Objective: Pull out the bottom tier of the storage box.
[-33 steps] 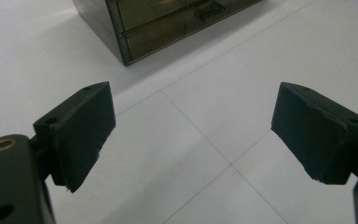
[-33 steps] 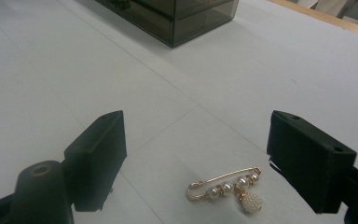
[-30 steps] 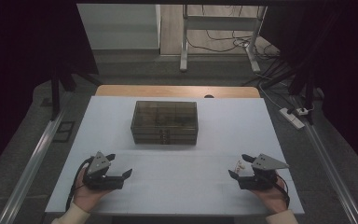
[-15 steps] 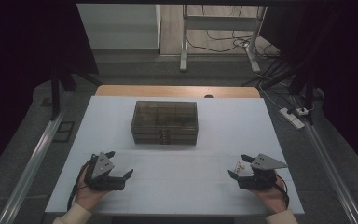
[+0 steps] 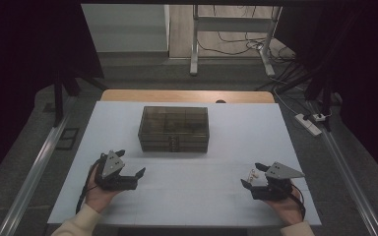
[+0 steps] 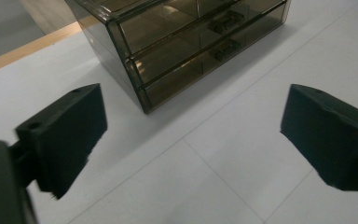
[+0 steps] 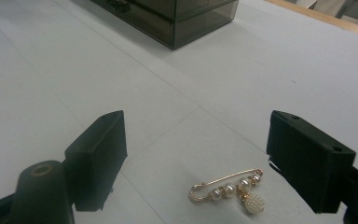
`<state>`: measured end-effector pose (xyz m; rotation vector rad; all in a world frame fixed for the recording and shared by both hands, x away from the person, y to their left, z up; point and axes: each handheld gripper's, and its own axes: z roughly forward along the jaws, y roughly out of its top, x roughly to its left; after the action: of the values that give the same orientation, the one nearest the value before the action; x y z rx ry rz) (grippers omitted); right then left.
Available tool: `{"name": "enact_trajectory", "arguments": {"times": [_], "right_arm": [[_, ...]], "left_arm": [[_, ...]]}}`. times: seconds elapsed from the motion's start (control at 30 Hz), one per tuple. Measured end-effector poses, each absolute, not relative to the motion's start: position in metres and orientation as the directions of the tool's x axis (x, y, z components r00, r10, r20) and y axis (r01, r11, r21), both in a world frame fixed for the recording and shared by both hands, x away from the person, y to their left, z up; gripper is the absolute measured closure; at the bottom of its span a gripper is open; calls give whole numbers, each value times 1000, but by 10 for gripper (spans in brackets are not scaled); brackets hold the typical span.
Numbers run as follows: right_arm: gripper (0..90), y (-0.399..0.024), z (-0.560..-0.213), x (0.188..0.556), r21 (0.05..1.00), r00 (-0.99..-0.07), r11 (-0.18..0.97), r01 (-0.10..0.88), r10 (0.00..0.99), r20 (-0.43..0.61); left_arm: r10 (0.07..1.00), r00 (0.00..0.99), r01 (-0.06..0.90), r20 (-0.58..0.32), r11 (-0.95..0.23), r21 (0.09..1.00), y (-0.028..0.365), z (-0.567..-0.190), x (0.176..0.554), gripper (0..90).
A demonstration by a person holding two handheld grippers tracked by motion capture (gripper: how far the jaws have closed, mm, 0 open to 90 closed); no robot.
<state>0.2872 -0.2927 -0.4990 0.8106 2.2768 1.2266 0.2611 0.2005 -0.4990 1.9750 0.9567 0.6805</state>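
Right gripper view: brooch (pearls) between jaws

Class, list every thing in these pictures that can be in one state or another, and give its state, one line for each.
Left gripper: open, jaws wide apart, holding nothing.
Right gripper: open, jaws on either side of the brooch without touching it.
Pearl brooch: lying flat on the white table, pin fastened.
Drawer box: upright on the table, its smoky drawers pushed in.

No readable text, label, number or sign appears on anything.
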Motion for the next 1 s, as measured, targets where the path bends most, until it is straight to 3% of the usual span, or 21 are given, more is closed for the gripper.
{"name": "enact_trajectory", "arguments": {"times": [0.6, 1.0], "right_arm": [[193, -292, -502, 290, 844, -738, 444, 301, 669, -88], [194, -291, -502, 290, 840, -742, 452, 302, 665, -91]], "left_arm": [[691, 616, 280, 379, -641, 715, 177, -527, 263, 145], [618, 613, 197, 493, -724, 661, 163, -529, 262, 155]]}}
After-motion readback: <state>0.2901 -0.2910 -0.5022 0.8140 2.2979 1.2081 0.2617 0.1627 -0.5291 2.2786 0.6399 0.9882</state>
